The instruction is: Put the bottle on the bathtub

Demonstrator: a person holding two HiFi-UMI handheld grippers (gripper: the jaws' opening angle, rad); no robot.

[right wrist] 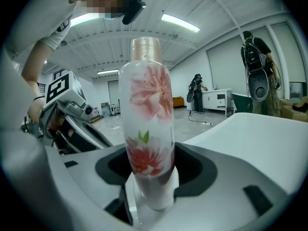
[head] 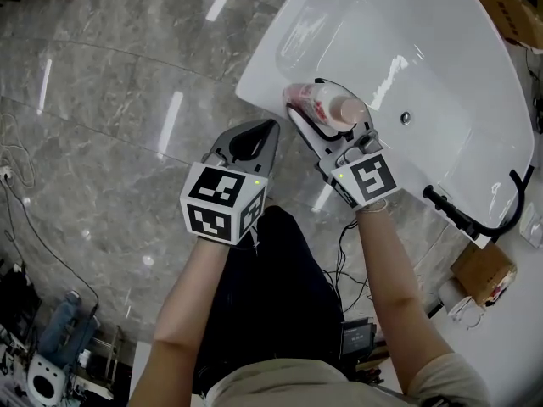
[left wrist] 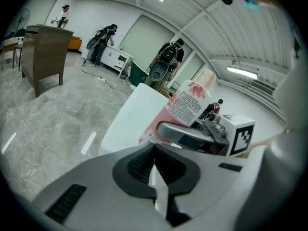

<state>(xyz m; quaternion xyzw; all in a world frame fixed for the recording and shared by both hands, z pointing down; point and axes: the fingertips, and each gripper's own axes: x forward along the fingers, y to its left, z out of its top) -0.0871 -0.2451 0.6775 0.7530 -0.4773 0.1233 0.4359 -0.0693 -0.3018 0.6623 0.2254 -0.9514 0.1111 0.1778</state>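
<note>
The left gripper (head: 270,129) hangs over the grey marble floor (head: 110,100) with its jaws pressed together and nothing between them. Its tips point toward 1 o'clock in the head view, toward the tub's near corner. From them, the bottle lies close by at about 2 o'clock, apart from the left jaws.

The right gripper (head: 307,100) has its jaws clamped on the bottle (right wrist: 147,124), a frosted one printed with pink and red flowers and topped with a pale cap. In the right gripper view the bottle stands crosswise to the jaws. Its cap points to 12 o'clock and its base dips just below the pads. The dark pads press on the lower body from 9 and 3 o'clock. In the head view the bottle sits over the rim at the left corner of the white bathtub (head: 441,75). Whether its base touches the rim cannot be told.

The tub spreads from the bottle toward 3 o'clock, with a small drain (head: 405,119) in its basin and a black faucet (head: 475,217) at its edge around 4 o'clock.
</note>
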